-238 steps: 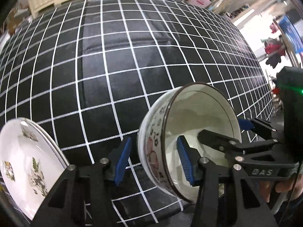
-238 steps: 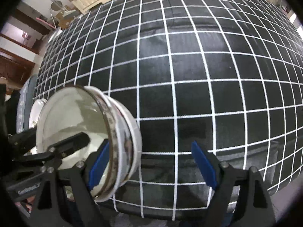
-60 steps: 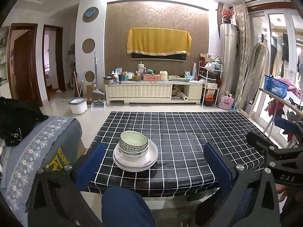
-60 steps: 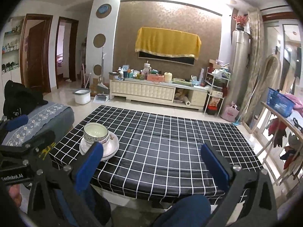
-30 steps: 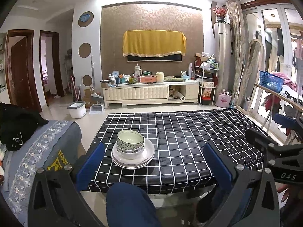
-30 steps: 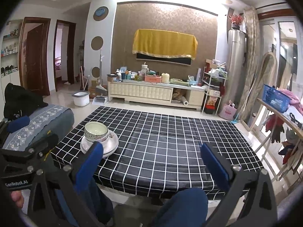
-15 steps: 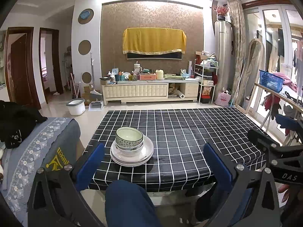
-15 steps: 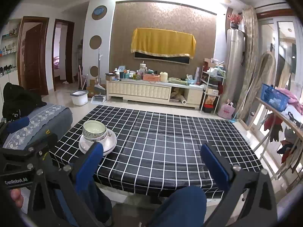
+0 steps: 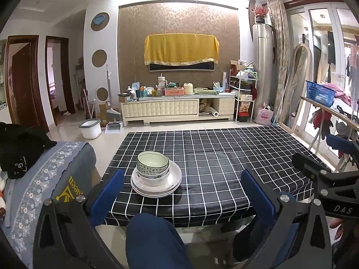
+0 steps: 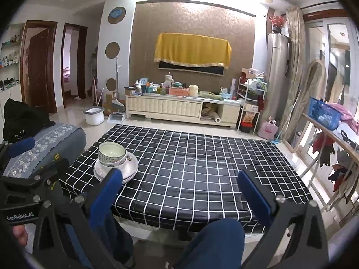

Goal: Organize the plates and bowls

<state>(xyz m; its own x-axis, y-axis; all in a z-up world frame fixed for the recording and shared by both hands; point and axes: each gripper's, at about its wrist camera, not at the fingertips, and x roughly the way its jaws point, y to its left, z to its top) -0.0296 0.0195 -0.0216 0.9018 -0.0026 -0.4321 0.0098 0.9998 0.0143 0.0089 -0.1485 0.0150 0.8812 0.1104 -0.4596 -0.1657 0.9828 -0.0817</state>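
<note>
Item: two nested round ceramic bowls (image 9: pixel 153 164), patterned outside, pale green inside, mouths upward, the upper (image 10: pixel 112 152) seated in the lower.

Holder: stack of white round plates (image 9: pixel 175 179), lying flat, bowls resting slightly left of centre.

Location: low table under black tablecloth with white grid (image 9: pixel 224 157), near its front-left corner; the rest of the cloth carries nothing.

Left gripper (image 9: pixel 181 192): black frame, blue pads (image 9: pixel 107 192) set wide apart, empty, held level short of the table's front edge. A knee in dark blue trousers (image 9: pixel 152 239) shows below it.

Right gripper (image 10: pixel 181 192): blue pads (image 10: pixel 253 195) likewise wide apart, empty, level, short of the front edge.
</note>
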